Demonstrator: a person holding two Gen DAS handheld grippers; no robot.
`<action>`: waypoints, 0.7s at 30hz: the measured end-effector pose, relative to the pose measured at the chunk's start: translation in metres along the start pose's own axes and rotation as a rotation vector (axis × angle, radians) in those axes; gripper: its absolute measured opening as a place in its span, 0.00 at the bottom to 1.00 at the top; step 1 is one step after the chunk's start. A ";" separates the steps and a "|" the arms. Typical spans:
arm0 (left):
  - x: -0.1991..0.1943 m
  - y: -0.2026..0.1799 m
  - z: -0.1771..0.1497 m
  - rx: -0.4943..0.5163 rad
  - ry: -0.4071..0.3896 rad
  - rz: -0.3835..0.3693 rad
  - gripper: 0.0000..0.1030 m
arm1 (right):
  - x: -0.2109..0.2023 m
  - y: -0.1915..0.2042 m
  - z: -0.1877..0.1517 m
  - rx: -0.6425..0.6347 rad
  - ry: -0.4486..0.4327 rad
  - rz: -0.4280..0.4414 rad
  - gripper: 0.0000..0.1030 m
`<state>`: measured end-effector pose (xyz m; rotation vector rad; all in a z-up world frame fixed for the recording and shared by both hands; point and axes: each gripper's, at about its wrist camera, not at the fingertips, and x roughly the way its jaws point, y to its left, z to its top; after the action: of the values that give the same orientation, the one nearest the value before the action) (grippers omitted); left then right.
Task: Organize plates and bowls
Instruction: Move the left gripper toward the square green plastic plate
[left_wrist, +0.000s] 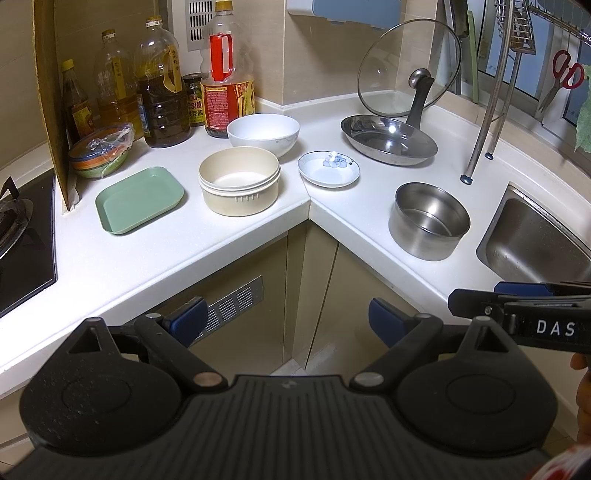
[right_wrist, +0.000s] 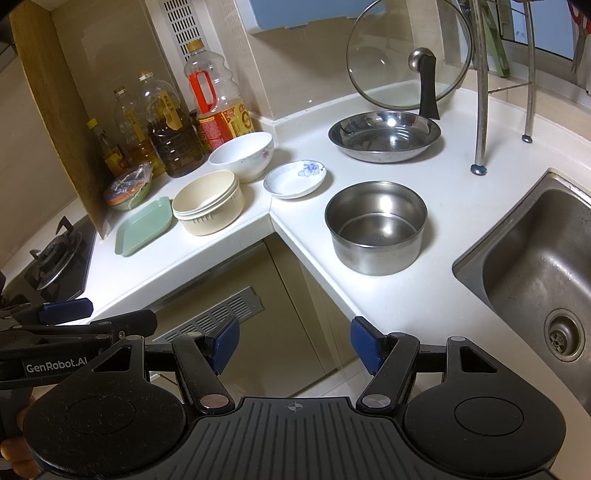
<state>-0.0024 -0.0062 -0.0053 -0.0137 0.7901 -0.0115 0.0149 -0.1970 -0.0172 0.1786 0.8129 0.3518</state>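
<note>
Blue-padded left gripper (left_wrist: 286, 321) and right gripper (right_wrist: 295, 343): we hold both level, side by side before the counter edge (left_wrist: 207, 240), jaws spread, nothing gripped.

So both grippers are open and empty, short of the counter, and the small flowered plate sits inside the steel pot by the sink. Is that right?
Not quite. The small flowered plate lies on the counter by itself, behind the steel pot, which is empty, as the right wrist view shows. The rest holds: left gripper and right gripper are open, empty, short of the counter.
</note>
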 end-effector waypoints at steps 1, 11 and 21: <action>0.000 0.000 0.000 0.000 0.000 0.001 0.90 | -0.001 -0.001 0.000 0.000 0.000 0.000 0.65; 0.005 0.009 0.003 -0.024 0.019 0.003 0.90 | 0.008 0.005 0.001 0.005 0.012 0.014 0.65; 0.011 0.044 0.007 -0.107 0.038 0.044 0.90 | 0.032 0.022 0.014 -0.010 0.055 0.084 0.65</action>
<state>0.0103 0.0378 -0.0094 -0.0977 0.8285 0.0727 0.0401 -0.1649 -0.0236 0.1945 0.8598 0.4417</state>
